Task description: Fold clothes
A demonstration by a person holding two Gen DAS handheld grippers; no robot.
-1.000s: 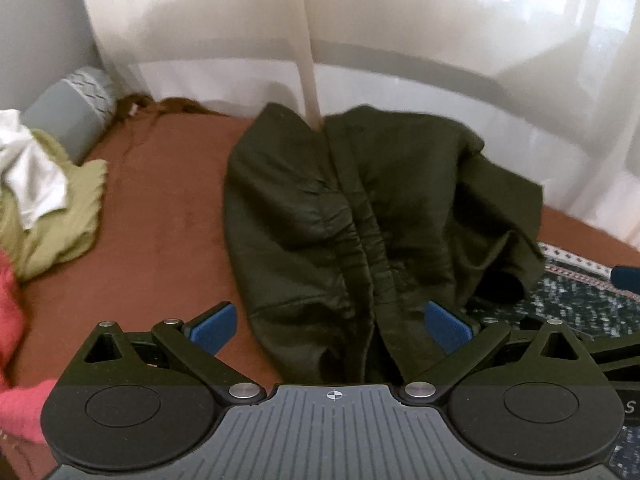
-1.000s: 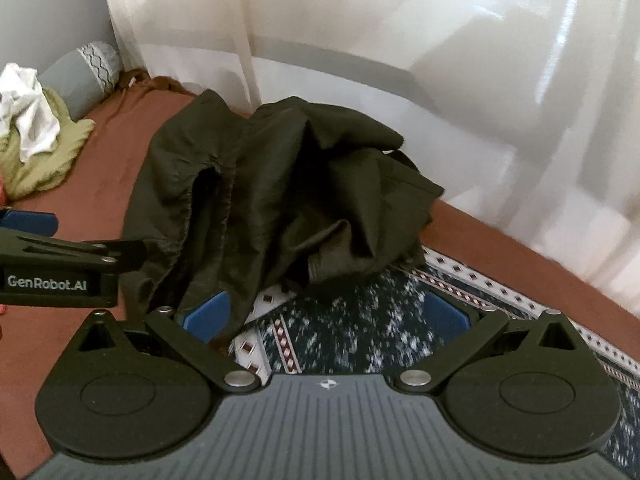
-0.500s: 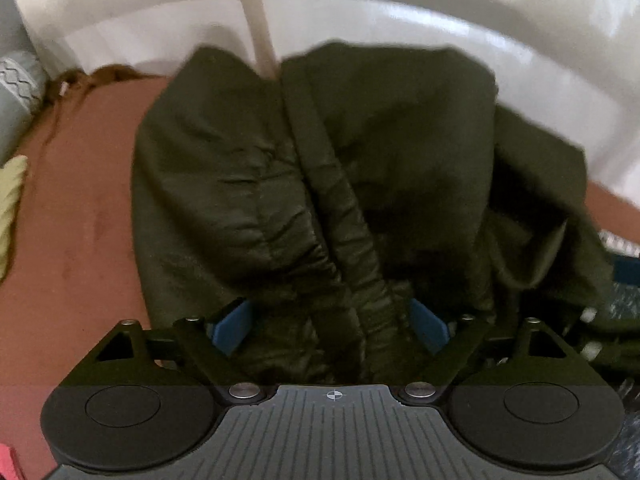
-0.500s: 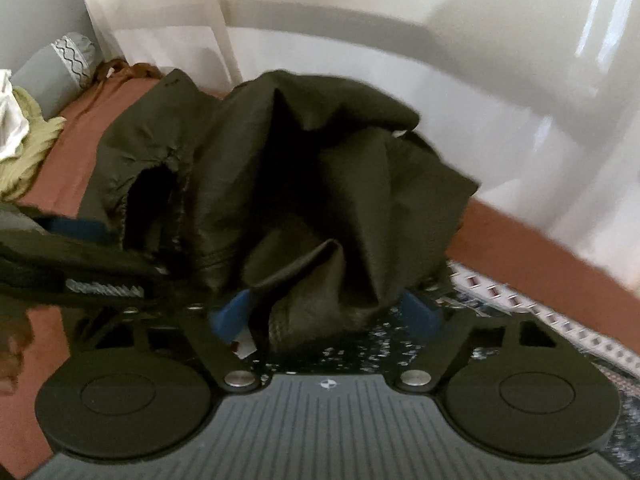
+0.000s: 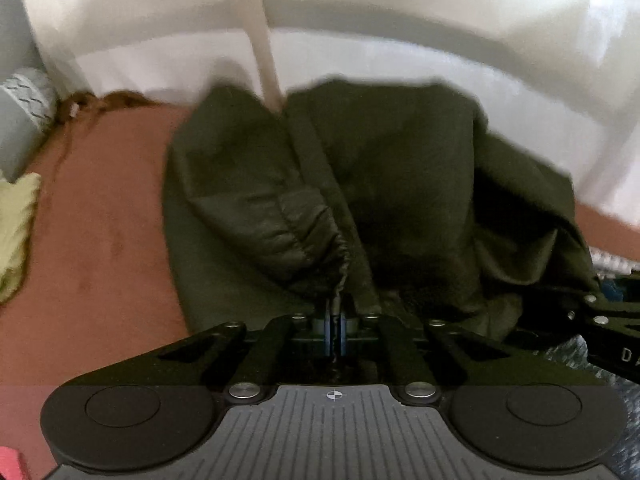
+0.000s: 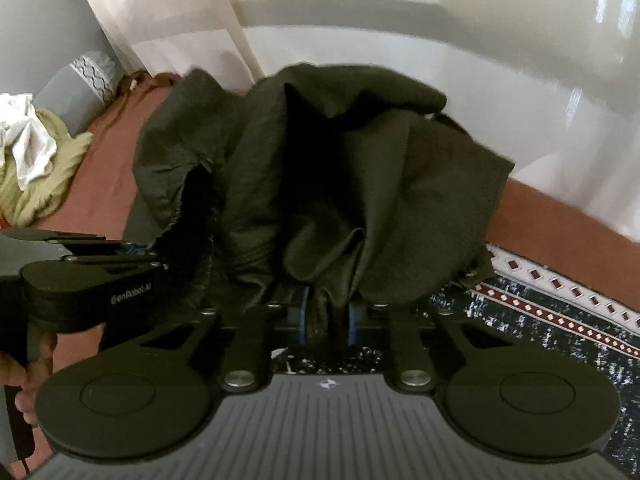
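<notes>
A dark olive garment (image 5: 360, 184) with a gathered elastic band lies bunched on the brown bed cover (image 5: 100, 240). My left gripper (image 5: 335, 320) is shut on the garment's near edge by the gathered band. My right gripper (image 6: 327, 312) is shut on a thick fold of the same garment (image 6: 340, 184) at its right side. The left gripper also shows at the left of the right wrist view (image 6: 132, 256), held by a hand. The right gripper shows at the right edge of the left wrist view (image 5: 600, 312).
A pile of yellow-green and white clothes (image 6: 32, 168) lies at the far left. A grey bolster pillow (image 6: 80, 84) lies by the wall. White curtains (image 6: 400, 20) hang behind the bed. A dark patterned rug-like cloth (image 6: 540, 320) covers the right side. Pink cloth (image 5: 10, 460) sits at bottom left.
Both grippers moved forward onto the garment and closed on it. They were open and short of it one second ago.
</notes>
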